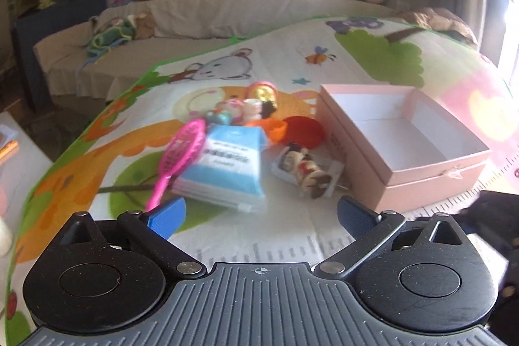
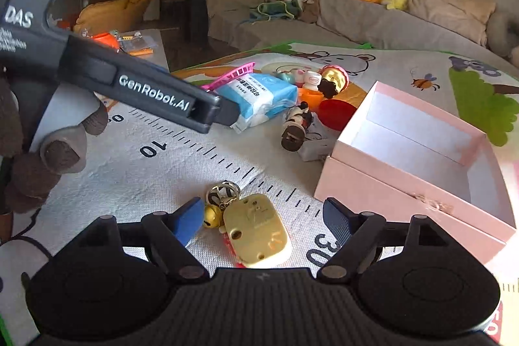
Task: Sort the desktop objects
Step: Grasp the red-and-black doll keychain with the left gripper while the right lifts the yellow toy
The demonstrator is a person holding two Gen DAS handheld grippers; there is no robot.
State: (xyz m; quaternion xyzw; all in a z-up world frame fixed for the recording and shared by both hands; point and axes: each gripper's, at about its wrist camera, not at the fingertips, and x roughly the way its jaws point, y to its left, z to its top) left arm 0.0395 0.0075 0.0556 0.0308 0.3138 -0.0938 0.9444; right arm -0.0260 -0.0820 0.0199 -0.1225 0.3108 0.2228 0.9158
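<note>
Between the blue pads of the right claw [image 2: 259,218], which stands wide and grips nothing, lies a gold keychain tag [image 2: 256,231] with a small bell [image 2: 211,219] and ring at its 10 o'clock, flat on the printed play mat [image 2: 181,164]. This placement suggests the keychain is the next item to pick. The pink box [image 2: 418,164] sits open-topped at 2 o'clock, near the claw, apparently empty and so ready as the sorting bin.

The left claw [image 1: 259,213] is likewise wide and empty, held just short of the clutter: a blue tissue pack [image 1: 232,166] at 12 o'clock, with a pink hairbrush [image 1: 178,153] leaning on its left edge, a small figurine [image 1: 305,169] at 1 o'clock, and a red bowl [image 1: 303,132] beyond. The pile lies just beside the box, which should keep transfers short.
</note>
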